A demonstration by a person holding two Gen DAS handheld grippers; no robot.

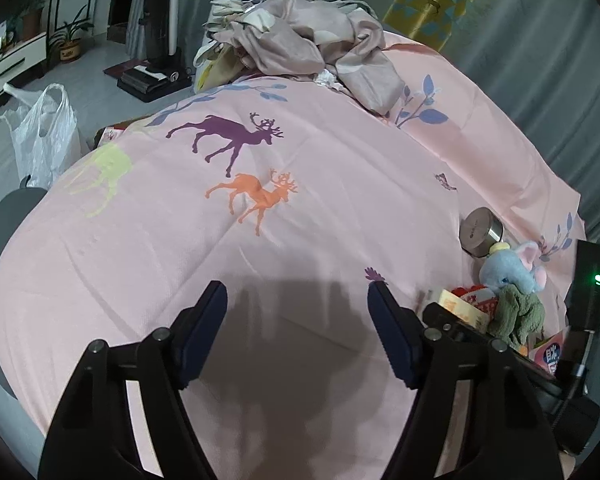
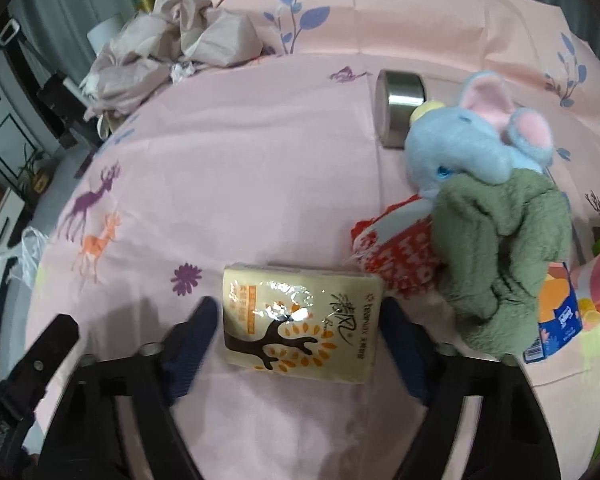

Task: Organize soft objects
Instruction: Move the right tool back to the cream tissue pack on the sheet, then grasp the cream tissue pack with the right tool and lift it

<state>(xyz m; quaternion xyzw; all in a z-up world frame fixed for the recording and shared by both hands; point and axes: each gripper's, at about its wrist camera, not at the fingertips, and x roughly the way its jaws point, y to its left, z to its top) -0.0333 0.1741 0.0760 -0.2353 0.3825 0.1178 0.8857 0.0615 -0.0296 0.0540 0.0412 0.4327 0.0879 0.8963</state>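
So, starting on the left side. My left gripper (image 1: 298,308) hangs over a bare patch of the pink sheet (image 1: 300,208) w/ the deer prints. Its fingers (image 1: 204,328) stand well apart and there's nothing between them, just shadow on the cloth. I think it waits there so it's out of the way, ready to help.

Far back on the bed sits a crumpled pile of beige cloth (image 1: 296,40). It's loose and messy, prob. still needs sorting.

Moving right, my right gripper (image 2: 298,320) is down around the yellow tissue pack (image 2: 300,328). The pack lies flat on the sheet w/ one finger (image 2: 196,332) at each short side. The left pad looks like it's at the pack's edge, the right one too, but I can't tell if they really press yet. No lift shows, so I'd call it not gripped yet.

Just right of the pack is the rest of the soft stuff, all bunched up: a red and white packet (image 2: 396,256), a green fuzzy towel (image 2: 500,256) lying over it, and a blue elephant toy (image 2: 472,140) leaning on top. A metal can (image 2: 402,108) lies on its side behind, touching the toy. At the far right edge is a blue and orange tissue pack (image 2: 556,320).

I guess the yellow pack goes first b/c it's alone and easy to reach.
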